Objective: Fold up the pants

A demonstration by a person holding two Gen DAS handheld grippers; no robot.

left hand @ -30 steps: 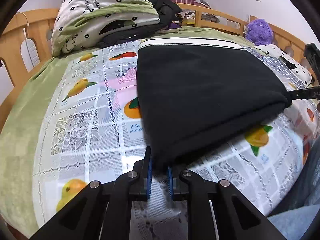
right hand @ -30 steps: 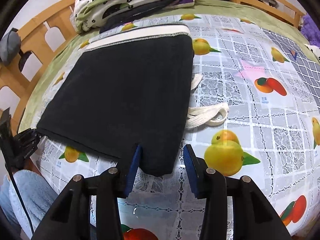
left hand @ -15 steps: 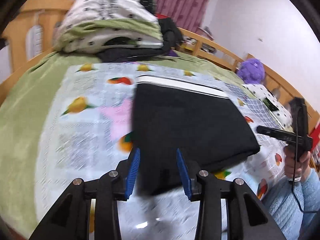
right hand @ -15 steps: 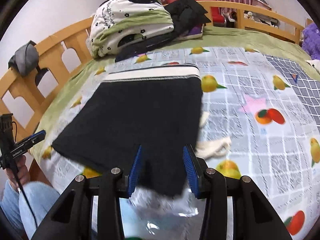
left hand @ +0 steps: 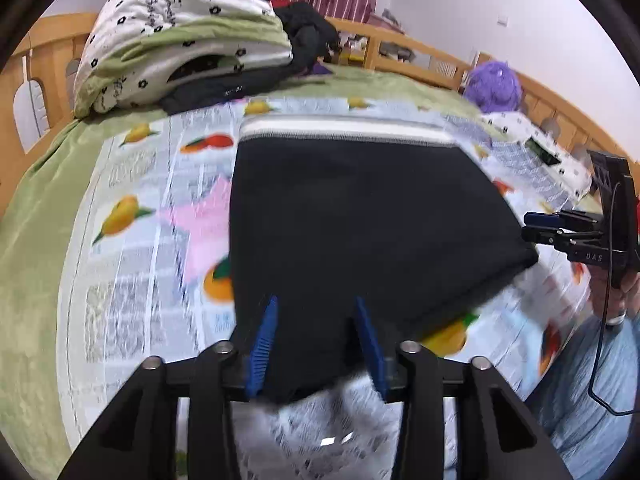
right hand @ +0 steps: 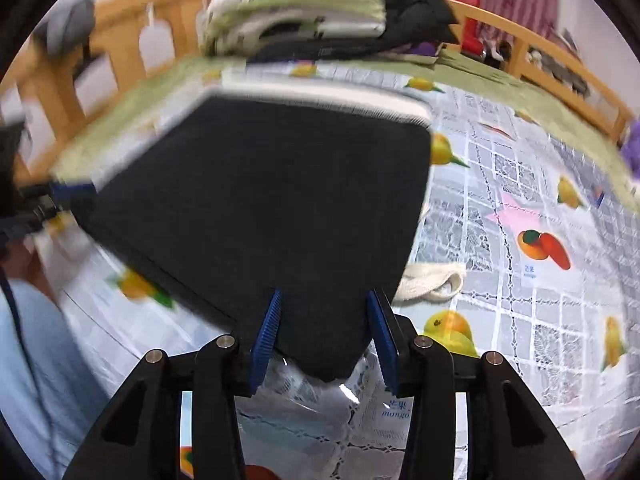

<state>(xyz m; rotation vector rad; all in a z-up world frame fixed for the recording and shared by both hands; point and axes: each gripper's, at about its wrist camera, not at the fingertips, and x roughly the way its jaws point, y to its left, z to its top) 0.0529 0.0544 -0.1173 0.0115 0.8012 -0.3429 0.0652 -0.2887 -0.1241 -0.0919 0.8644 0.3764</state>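
Since a second ago the left gripper (left hand: 316, 344) has let go of the near corner of the pants (left hand: 360, 232) it was pinching and its jaws now stand wide apart, lifted back a little from the cloth; the right gripper (right hand: 326, 336) was already wide and is wide now, and both views are smeared by motion. Neither claw holds anything.

The pants lie as a dark, folded slab on the fruit-print sheet (left hand: 132, 240) in the middle of the bed, the pale waistband (left hand: 344, 130) at the far edge toward the piled bedding (left hand: 180, 36), and the folded edge nearest the person. Each claw sits just at one near corner: the left at the near left corner, the right at the near right corner, with the slab stretching away from both toward the headboard. So the long axis runs near to far, and the next fold, as I judge it, would carry the near edge up to the waistband, each hand taking its own corner.

The cloth looks thick, matte black and flat, with no loose leg showing. A cream drawstring (right hand: 432, 286) trails out from under the right edge onto the sheet
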